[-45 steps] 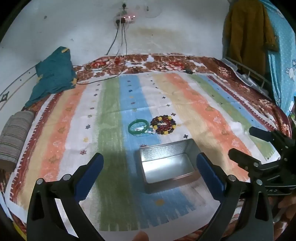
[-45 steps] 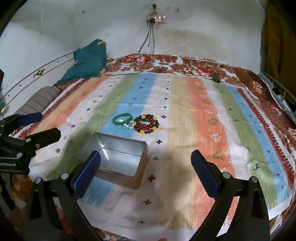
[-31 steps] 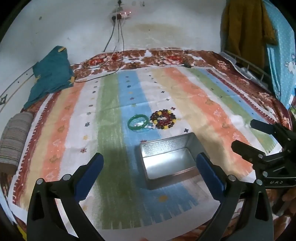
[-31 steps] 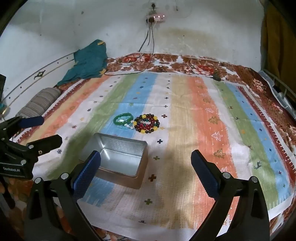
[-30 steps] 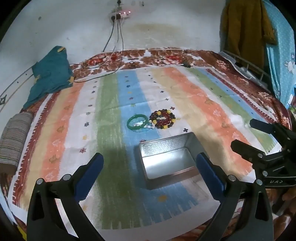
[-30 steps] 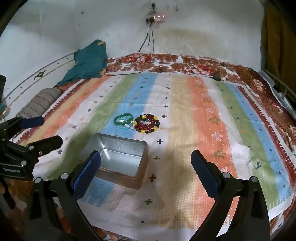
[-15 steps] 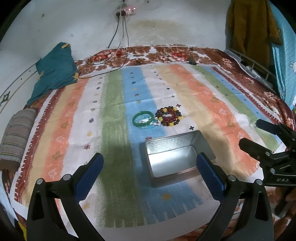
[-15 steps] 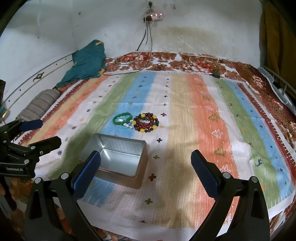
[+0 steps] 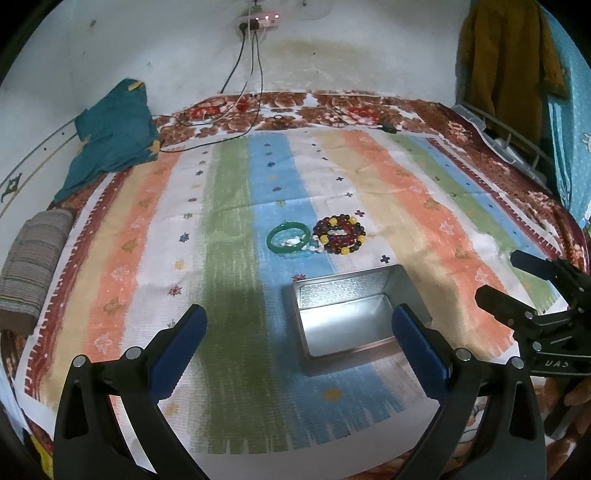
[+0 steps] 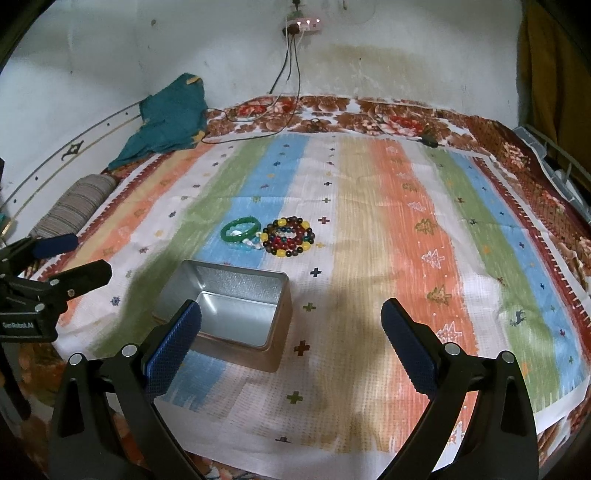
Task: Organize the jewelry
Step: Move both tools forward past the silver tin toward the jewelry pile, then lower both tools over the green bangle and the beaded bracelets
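An open, empty metal tin [image 9: 347, 314] [image 10: 231, 306] sits on the striped cloth. Just beyond it lie a green bangle [image 9: 288, 238] [image 10: 240, 229], a small pale bead piece [image 9: 314, 248] and a dark red and yellow bead bracelet [image 9: 340, 234] [image 10: 290, 237], touching one another. My left gripper [image 9: 299, 328] is open and empty, near the tin's front. My right gripper [image 10: 291, 332] is open and empty, to the right of the tin. Each gripper shows at the edge of the other's view, the right one [image 9: 532, 288] and the left one [image 10: 55, 266].
The striped cloth [image 9: 424, 192] covers a floral bedspread [image 10: 369, 110]. A teal garment [image 9: 110, 136] and a striped roll [image 9: 33, 258] lie at the left edge. Cables [image 10: 258, 122] run from a wall socket strip [image 10: 301, 26]. A wire rack [image 9: 509, 136] stands at right.
Both grippers have shifted slightly; the views drifted a little, the tin and jewelry staying in place. Both stay open and empty.
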Tool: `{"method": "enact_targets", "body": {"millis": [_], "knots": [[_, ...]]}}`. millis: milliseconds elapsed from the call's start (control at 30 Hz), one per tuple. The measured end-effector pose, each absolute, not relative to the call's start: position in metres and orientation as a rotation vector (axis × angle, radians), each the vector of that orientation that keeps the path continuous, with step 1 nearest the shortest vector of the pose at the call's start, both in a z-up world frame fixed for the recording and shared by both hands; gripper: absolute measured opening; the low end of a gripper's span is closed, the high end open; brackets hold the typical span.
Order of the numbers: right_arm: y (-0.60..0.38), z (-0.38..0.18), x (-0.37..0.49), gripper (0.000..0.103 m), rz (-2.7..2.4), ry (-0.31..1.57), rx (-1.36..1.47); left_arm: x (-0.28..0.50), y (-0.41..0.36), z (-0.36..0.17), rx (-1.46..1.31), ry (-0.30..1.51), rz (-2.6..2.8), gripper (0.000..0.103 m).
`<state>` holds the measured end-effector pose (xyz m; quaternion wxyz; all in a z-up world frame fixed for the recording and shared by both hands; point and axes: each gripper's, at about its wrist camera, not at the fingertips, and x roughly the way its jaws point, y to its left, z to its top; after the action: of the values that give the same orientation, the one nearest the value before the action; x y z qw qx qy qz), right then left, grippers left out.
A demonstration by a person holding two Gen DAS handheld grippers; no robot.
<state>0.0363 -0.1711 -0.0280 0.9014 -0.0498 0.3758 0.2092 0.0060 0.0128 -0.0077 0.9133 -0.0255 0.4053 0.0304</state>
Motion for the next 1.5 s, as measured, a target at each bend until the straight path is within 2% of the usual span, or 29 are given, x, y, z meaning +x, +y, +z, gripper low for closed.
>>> {"method": "enact_targets", "body": {"millis": [767,1067,1500], "knots": [[-0.164,-0.029,0.061,0.099,0.389,0.8,-0.112,0.024,0.023,-0.015,-0.076,0.901,0.155,0.097],[-0.158,-0.034,0.078,0.099,0.377,0.818,-0.138,0.044,0.026,-0.012,0.0,0.901,0.167,0.097],[-0.149,-0.044,0.117,0.099,0.352,0.845,-0.155,0.087,0.052,-0.025,-0.045,0.959,0.212,0.097]]}}
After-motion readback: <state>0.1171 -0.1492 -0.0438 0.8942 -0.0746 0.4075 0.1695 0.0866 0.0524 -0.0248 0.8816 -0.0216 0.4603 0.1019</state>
